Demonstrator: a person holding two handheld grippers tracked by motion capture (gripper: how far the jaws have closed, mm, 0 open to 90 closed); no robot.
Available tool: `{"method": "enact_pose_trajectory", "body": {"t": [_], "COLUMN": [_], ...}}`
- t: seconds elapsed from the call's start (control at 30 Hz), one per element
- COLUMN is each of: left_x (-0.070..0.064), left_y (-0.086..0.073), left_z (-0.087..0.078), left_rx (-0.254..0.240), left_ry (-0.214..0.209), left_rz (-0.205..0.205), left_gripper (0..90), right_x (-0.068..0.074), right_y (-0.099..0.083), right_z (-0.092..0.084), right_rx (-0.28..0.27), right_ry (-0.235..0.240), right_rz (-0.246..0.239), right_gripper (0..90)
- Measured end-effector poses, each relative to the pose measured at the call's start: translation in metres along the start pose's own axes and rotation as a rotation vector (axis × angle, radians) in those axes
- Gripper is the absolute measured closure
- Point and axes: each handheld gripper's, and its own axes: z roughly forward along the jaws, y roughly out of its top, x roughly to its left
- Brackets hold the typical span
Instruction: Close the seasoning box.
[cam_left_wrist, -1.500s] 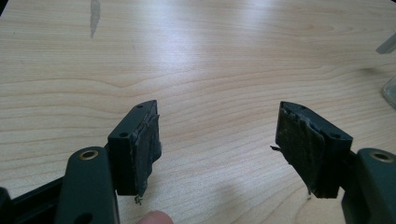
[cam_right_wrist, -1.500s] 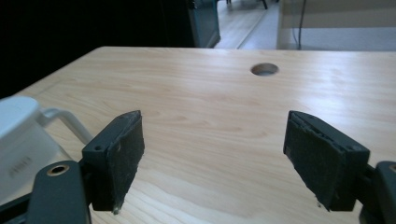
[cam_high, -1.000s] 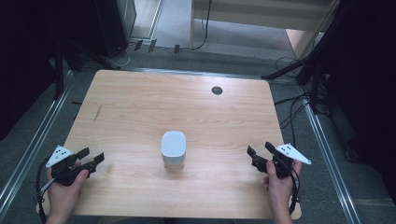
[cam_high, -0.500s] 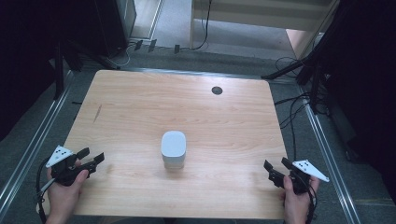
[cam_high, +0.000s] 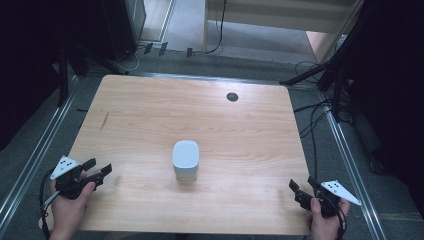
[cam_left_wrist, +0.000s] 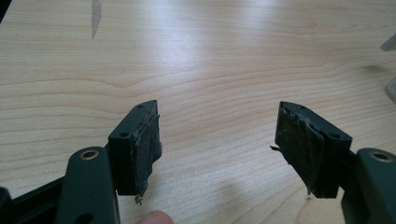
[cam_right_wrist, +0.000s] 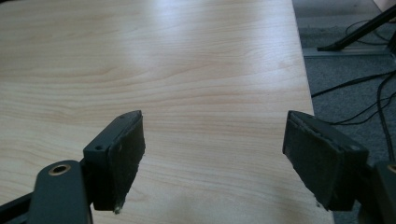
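1 white box (cam_high: 185, 160), 1 table (cam_high: 150, 115), 2 grippers: left (cam_high: 100, 169), right (cam_high: 303, 188).

Table (cam_high: 150, 115) pale wood, smooth, slight sheen; white box (cam_high: 185, 159) matt plastic.

Table middle: one white box-shaped thing (cam_high: 185, 160) is parked upright there, the only thing standing on the table (cam_high: 150, 115).
Left lane: bare wood is seen between the left gripper (cam_high: 99, 168) and the white thing, nothing in between.
Right lane: same deal from the right gripper (cam_high: 302, 187), wood all the way.
Far half: open board, just a small dark hole (cam_high: 232, 96), flush.
Edges: metal rails (cam_high: 350, 165) and loose cables (cam_high: 312, 120) are found just off the right side.
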Motion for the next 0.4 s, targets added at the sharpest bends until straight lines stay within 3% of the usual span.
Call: {"method": "enact_pose_trajectory", "body": {"t": [0.13, 0.4], "left_x": [-0.0004, -0.0009], "left_y": [0.0001, 0.0005], "left_z": [0.0002, 0.0009], "left_rx": [0.004, 0.006], "left_ry": [-0.003, 0.001], "left_rz": [0.009, 0.008], "left_gripper": [31.6, 31.7], "right_x": [0.0035, -0.0007], "right_y": [0.0001, 0.0], "right_z": [0.0007, -0.0001], "right_rx": [0.011, 0.0], "right_ry": [-0.013, -0.017], "right_rz": [-0.021, 0.017], "right_gripper": [21.3, 23.0]}}
